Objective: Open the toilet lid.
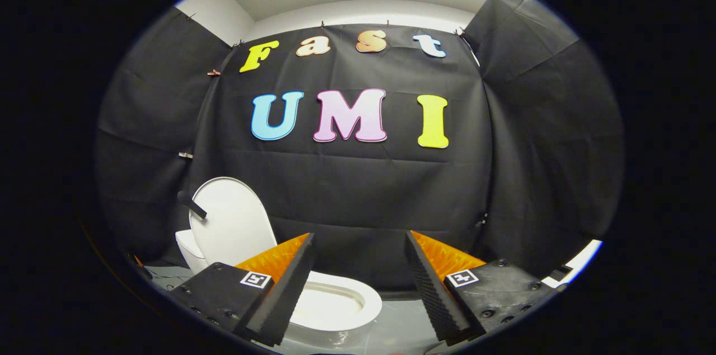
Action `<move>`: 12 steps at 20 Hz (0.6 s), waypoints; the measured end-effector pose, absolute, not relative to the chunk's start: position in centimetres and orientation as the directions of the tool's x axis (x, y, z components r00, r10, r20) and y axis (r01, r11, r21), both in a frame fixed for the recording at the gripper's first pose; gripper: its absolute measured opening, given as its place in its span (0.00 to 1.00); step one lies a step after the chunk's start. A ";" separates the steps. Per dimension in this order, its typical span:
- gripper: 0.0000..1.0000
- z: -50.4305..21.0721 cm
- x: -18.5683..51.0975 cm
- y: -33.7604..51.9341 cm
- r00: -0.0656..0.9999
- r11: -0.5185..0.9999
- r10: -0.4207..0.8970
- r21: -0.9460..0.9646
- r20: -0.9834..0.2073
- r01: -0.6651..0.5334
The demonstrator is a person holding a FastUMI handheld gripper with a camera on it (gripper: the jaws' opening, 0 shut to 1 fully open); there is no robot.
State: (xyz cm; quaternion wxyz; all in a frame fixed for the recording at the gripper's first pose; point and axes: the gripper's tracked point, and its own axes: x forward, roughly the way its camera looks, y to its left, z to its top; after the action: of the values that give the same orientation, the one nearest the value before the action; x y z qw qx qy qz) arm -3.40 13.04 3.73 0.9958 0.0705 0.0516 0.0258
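Clearly, the hand-held gripper [358, 282] is seen released, its fingers [291, 282] spread wide with nothing grasped between them. Beyond and partly behind the left finger, the toilet [335, 304] is found, its lid [232, 226] raised upright against the black cloth wall [358, 193], the bowl exposed.

A mock bathroom booth: white toilet [313, 293] on grey floor [403, 327], black cloth walls [358, 187].
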 end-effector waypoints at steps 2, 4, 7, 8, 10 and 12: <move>0.98 3.6 -3.5 13.6 0.992 0.989 0.068 0.140 -0.102 -0.054; 0.98 3.9 -3.7 14.0 0.993 0.991 0.074 0.119 -0.089 -0.063; 0.98 3.9 -3.7 14.2 0.994 0.994 0.070 0.095 -0.084 -0.062; 0.97 3.7 -3.6 14.0 0.994 0.995 0.060 0.090 -0.089 -0.052; 0.97 3.1 -3.5 13.3 0.993 0.996 0.028 0.093 -0.115 -0.017; 0.97 2.8 -3.4 12.2 0.989 0.991 -0.022 0.125 -0.144 0.040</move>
State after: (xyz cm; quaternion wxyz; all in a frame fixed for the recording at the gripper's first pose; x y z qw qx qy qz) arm -3.39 12.20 2.83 0.9953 0.0638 0.0715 -0.0157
